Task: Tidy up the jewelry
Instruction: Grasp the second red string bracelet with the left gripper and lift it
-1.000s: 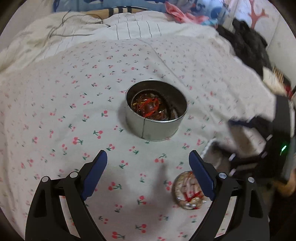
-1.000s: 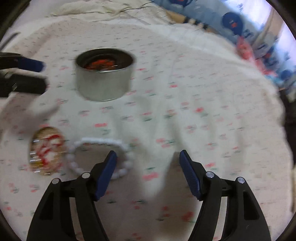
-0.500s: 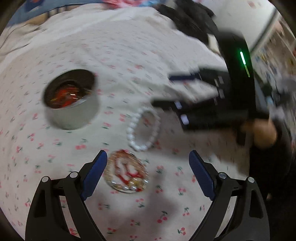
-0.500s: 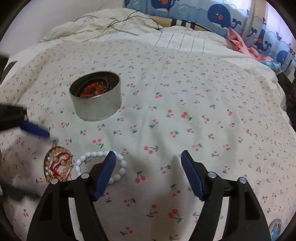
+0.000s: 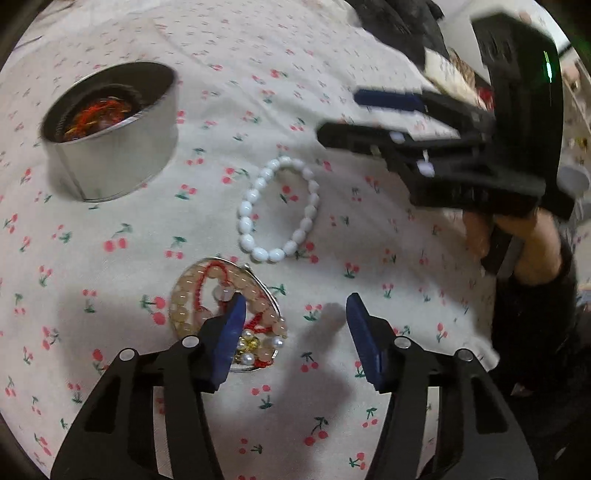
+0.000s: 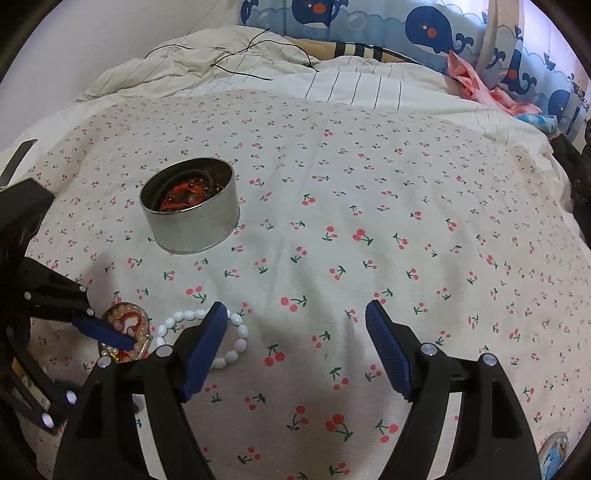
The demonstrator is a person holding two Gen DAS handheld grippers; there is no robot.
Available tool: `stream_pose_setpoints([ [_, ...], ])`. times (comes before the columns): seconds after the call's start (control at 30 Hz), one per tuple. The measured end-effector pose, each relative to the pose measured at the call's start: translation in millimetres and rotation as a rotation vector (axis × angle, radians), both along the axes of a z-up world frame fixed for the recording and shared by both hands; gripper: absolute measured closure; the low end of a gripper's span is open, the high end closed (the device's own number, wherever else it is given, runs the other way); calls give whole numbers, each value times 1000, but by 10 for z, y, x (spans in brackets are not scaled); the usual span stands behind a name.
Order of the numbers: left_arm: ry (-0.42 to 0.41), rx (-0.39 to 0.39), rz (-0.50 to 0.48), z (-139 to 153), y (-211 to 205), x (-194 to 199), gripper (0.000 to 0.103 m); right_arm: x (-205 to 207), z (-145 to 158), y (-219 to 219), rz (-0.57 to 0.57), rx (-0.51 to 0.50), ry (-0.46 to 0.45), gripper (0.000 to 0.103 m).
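Observation:
A small round dish (image 5: pixel 207 295) of pink beads, red cord and pearls lies on the cherry-print sheet (image 5: pixel 110 258). My left gripper (image 5: pixel 295 314) hangs over it with jaws closing. One finger covers the dish's middle, the right rim lies between the pads, and neither pad presses on it. A white bead bracelet (image 5: pixel 279 210) lies just beyond, and a metal tin (image 5: pixel 110 158) with red-corded jewelry stands at far left. My right gripper (image 6: pixel 295 314) is opening over bare sheet with nothing between its jaws. The bracelet (image 6: pixel 184 316) is partly behind its left finger. The tin (image 6: pixel 192 225) and dish (image 6: pixel 125 325) lie further left.
A person's hand (image 5: pixel 517 240) holds the right gripper (image 5: pixel 338 114) above the sheet's right side. A striped duvet (image 6: pixel 351 88) with a black cable (image 6: pixel 240 62) lies at the back. Black clothing (image 5: pixel 399 22) is heaped at the far right, and whale-print fabric (image 6: pixel 424 26) runs behind.
The left gripper swung right and down from facing the tin to above the bead dish, and its jaws narrowed. The right gripper pulled up slightly and its jaws widened a little.

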State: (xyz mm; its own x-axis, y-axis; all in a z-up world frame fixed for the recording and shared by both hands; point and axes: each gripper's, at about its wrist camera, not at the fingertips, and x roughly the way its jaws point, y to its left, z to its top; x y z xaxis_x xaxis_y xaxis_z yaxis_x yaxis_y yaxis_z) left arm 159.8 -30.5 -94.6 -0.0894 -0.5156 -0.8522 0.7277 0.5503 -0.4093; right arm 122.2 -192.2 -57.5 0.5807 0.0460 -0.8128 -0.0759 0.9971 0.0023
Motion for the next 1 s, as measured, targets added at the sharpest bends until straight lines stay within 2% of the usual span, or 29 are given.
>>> stream_pose_setpoints([
  [0.17,-69,-4,5,117,80,-18,49,-1,-13,41,11,5,3,29],
  [0.37,-86,51,6,72,-17,-39,49,-1,-35,78,26,6,9,29],
  [0.53,-84,38,38,106,3,16,49,-3,-40,85,26,11,9,29],
  [0.63,-95,83,36,33,1,20,49,-5,-49,102,31,13,12,29],
  [0.8,-100,114,43,-63,-76,20,49,2,-56,113,37,14,16,29],
  [0.83,-108,119,38,-63,-88,9,54,2,-61,116,38,14,17,29],
  [0.87,-103,114,46,-56,-72,29,67,2,-63,121,39,12,18,29],
  [0.9,-83,108,51,-60,-52,50,87,3,-64,122,40,11,18,29],
  [0.93,-54,91,62,-70,-29,92,92,3,-65,123,38,11,18,29],
  [1.0,-64,89,78,-49,2,121,92,4,-69,119,36,12,18,29],
])
